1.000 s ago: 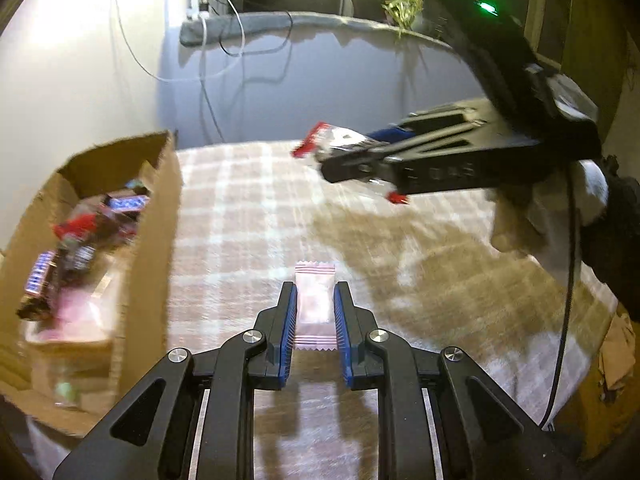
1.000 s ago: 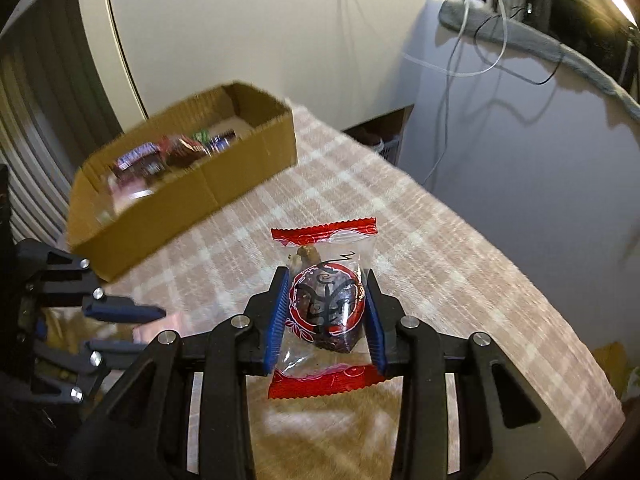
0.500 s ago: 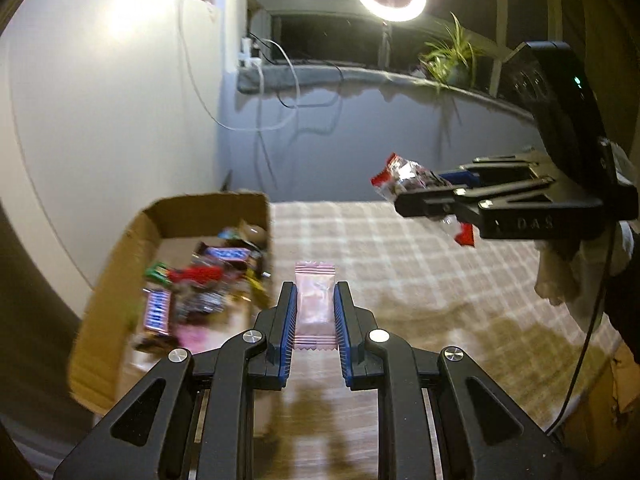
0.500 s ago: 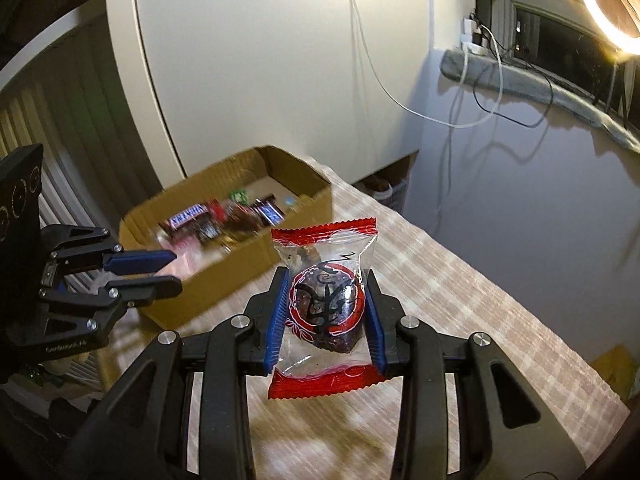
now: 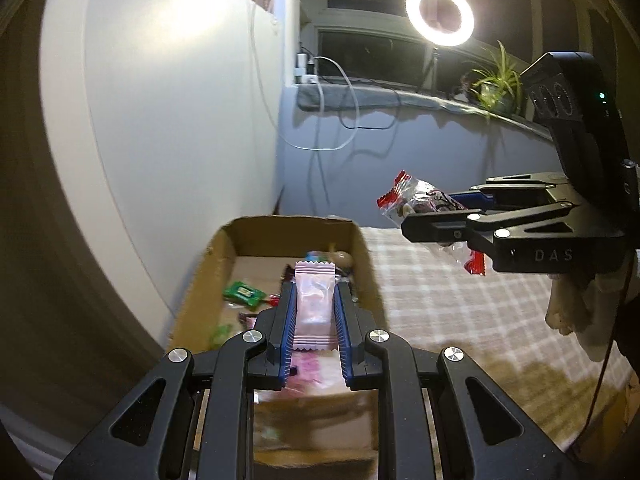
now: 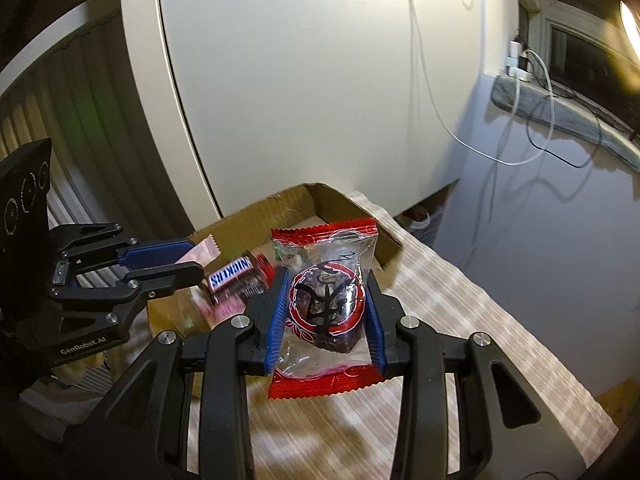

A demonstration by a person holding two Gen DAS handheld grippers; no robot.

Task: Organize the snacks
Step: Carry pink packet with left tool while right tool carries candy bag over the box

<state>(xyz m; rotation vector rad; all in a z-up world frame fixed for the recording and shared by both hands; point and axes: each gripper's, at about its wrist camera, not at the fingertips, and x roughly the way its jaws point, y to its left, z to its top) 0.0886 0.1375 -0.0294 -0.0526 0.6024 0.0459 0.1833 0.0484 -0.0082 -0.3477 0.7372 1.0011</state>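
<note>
Cardboard box (image 5: 364, 256): held a Snickers bar (image 6: 234, 274), probably other snacks.
Left gripper (image 5: 315, 312): clamped pink sachet (image 5: 315, 300) above box.
Right gripper (image 6: 326, 304): pinched red-edged clear packet (image 6: 326, 300) over checked tablecloth (image 5: 460, 312).

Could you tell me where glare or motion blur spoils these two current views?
Left wrist view: the ring light flares brightly, and the cardboard box contents smear. Right wrist view: the tablecloth streaks with motion, while the red-edged packet stays sharp.
</note>
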